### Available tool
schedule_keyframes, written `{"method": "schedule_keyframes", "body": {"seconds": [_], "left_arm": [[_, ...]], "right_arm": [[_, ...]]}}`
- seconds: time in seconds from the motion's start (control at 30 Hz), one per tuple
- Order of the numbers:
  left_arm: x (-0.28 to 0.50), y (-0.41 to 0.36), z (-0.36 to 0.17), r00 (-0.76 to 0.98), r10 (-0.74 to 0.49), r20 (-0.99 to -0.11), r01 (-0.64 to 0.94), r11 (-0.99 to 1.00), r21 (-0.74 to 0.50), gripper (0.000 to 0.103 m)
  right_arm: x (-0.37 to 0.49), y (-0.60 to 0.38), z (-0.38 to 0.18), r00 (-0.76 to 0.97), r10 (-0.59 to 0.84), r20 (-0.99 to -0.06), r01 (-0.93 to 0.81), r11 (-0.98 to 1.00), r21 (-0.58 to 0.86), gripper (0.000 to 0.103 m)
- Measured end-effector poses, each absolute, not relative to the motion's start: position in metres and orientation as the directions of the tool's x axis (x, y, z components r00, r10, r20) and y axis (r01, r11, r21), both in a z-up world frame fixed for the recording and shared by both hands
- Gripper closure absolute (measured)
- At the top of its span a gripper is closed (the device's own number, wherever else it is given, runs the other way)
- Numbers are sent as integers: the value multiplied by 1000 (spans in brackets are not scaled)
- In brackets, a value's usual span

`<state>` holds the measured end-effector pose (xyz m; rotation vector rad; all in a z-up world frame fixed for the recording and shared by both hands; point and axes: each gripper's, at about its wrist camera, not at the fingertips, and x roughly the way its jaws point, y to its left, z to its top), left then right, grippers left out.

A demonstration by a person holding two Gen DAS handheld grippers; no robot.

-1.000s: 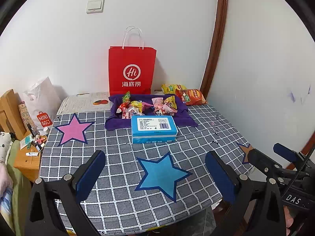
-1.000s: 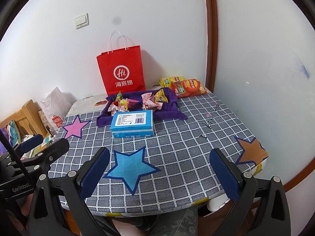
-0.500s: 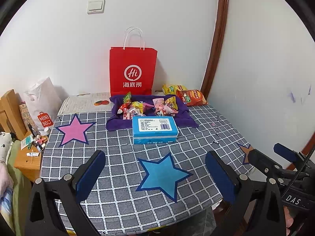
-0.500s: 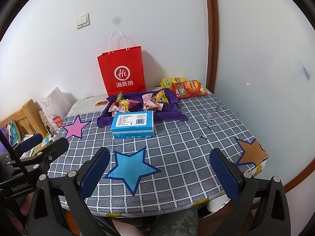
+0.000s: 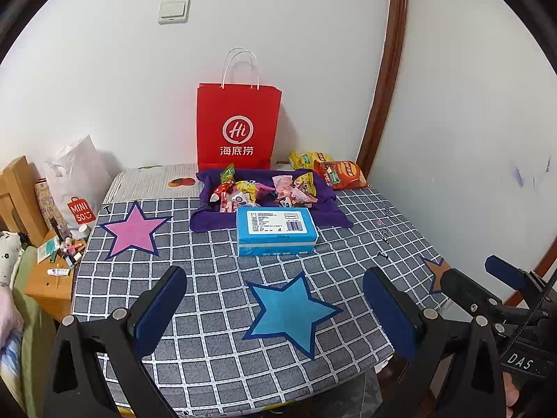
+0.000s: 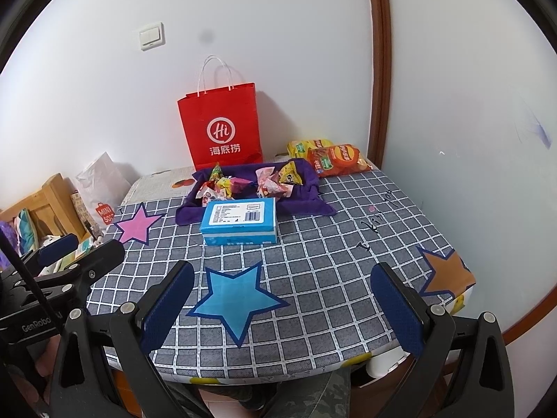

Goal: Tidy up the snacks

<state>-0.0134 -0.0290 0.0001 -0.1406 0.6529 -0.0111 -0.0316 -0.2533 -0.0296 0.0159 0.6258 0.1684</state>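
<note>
Snack packets lie heaped on the purple cloth at the table's far edge, exactly as a second ago (two chip bags in the far right corner); left gripper and right gripper hover released, empty, so sorting stands unchanged.

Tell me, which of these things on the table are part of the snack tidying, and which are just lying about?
Part of the job: wrapped snacks on the purple cloth; chip bags; probably the red paper bag.

Just lying about: blue box, white plastic bag, wall switch, clutter on the wooden stand.
</note>
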Motion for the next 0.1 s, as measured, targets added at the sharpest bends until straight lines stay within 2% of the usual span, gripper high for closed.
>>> {"method": "schedule_keyframes", "body": {"seconds": [0.1], "left_arm": [[-13,-29,0,797,-55,-602,-31,991,-133,1]], "right_arm": [[-33,-254,-29,799,165,-579,-158,985,63,3]]}}
